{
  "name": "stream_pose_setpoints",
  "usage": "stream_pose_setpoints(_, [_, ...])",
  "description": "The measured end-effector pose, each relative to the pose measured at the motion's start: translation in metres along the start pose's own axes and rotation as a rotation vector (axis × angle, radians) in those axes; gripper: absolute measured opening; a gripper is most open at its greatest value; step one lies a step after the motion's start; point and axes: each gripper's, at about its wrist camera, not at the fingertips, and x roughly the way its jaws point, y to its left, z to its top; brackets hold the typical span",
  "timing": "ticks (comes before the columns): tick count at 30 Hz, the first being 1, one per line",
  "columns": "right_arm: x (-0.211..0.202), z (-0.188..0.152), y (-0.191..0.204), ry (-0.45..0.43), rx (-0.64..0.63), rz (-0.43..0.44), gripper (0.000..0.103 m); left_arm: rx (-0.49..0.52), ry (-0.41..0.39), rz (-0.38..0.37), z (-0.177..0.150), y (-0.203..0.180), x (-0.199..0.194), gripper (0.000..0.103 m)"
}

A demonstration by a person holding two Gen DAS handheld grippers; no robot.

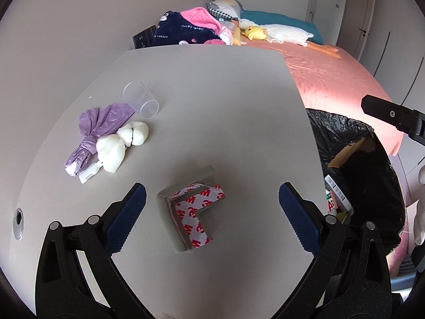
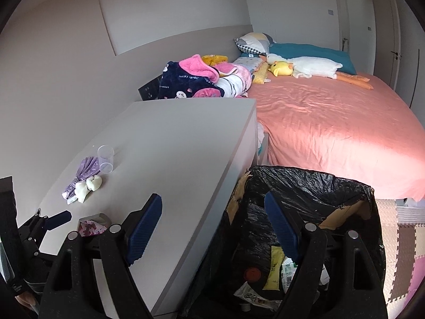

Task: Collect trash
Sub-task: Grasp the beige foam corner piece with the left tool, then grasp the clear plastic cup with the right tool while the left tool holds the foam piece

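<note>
Both wide and empty: left hand-held gripper (image 1: 212,207) over the corner guard (image 1: 190,212); right hand-held gripper (image 2: 213,219) above the bin (image 2: 305,186).

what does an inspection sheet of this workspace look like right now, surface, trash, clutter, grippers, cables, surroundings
surface: grey table top, mostly bare, a round metal fitting near its left edge
job's things: L-shaped foam corner guard with red-printed tape backing, lying flat; clear plastic cup on its side; crumpled purple bag; white foam pieces; black-lined trash bin beside the table, already holding wrappers
clutter: nothing seen beyond the trash
grippers: left gripper open, straddling the corner guard without touching it; right gripper open, empty, above the bin's edge
cables: nothing seen
surroundings: bed with pink sheet, plush toys, blankets, foam floor mats
</note>
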Motion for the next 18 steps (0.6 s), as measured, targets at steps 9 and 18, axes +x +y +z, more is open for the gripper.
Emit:
stream_pose_setpoints(9, [0.018,0.005,0.024,0.009,-0.044,0.037,0.080,-0.052,0.088,0.026,-0.007,0.027,0.029,0.067])
stream_pose_setpoints(18, [0.047,0.010,0.053,0.059,-0.092,0.095,0.071,-0.090,0.074,0.011,-0.011,0.046,0.031,0.044])
